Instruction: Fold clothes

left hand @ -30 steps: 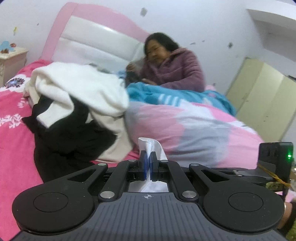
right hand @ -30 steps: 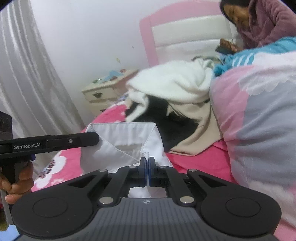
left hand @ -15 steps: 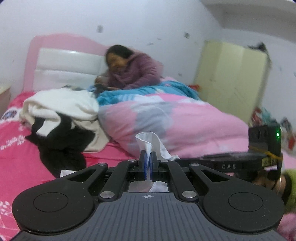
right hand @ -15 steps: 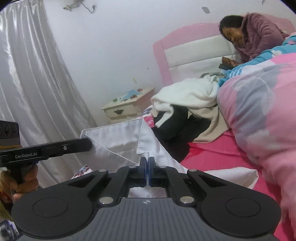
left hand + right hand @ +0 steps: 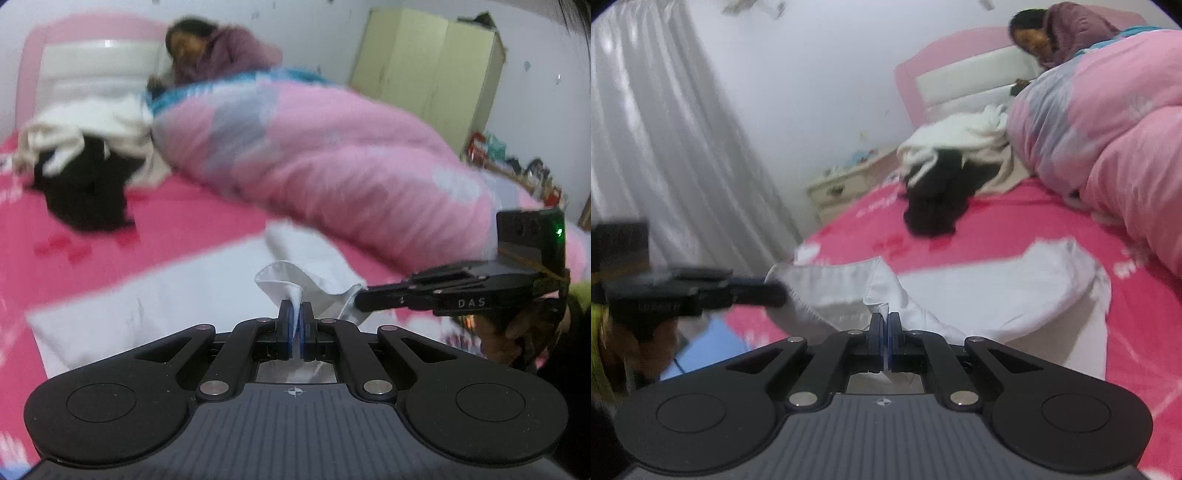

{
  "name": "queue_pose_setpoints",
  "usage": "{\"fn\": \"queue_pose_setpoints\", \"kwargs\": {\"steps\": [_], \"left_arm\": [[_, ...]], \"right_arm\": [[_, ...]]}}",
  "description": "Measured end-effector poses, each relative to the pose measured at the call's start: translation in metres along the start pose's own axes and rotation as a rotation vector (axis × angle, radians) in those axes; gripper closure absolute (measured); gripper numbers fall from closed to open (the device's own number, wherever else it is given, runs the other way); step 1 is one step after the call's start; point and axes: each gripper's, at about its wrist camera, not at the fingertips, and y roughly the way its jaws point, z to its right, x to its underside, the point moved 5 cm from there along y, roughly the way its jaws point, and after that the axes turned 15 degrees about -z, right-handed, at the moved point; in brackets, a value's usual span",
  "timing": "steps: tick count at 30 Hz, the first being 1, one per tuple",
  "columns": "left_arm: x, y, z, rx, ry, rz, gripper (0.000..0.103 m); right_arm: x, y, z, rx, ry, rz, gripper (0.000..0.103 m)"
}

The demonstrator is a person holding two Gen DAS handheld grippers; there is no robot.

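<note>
Now white shirt (image 5: 122, 295) spread rumpled on pink bed (image 5: 177, 206), both hand-held grippers (image 5: 296, 314) (image 5: 885, 321) pinching its edge.

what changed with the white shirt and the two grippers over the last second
The white shirt, which hung in front of the cameras a second ago, has been carried down and now lies spread on the pink bedsheet. Both views swung downward as the grippers moved. The left gripper and right gripper stay shut on the shirt; nothing was let go. The pile of black and white clothes and the pink quilt have not moved.
</note>
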Motion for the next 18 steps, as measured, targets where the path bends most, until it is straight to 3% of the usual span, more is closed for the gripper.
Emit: {"fn": "queue_pose_setpoints", "kwargs": {"steps": [4,8,13,18], "left_arm": [[0.04,0.021,0.002,0.019,-0.04,-0.109,0.1],[0.07,0.027,-0.004,0.05,-0.142,-0.2,0.084],[0.075,0.009,-0.024,0.072,-0.273,-0.166,0.074],[0.079,0.003,-0.05,0.113,-0.473,-0.155,0.07]], "right_arm": [[0.038,0.005,0.001,-0.001,-0.024,-0.104,0.095],[0.064,0.006,0.011,-0.011,-0.015,-0.256,0.083],[0.069,-0.018,0.02,-0.011,-0.037,-0.301,0.077],[0.061,-0.036,0.028,-0.045,0.016,-0.294,0.069]]}}
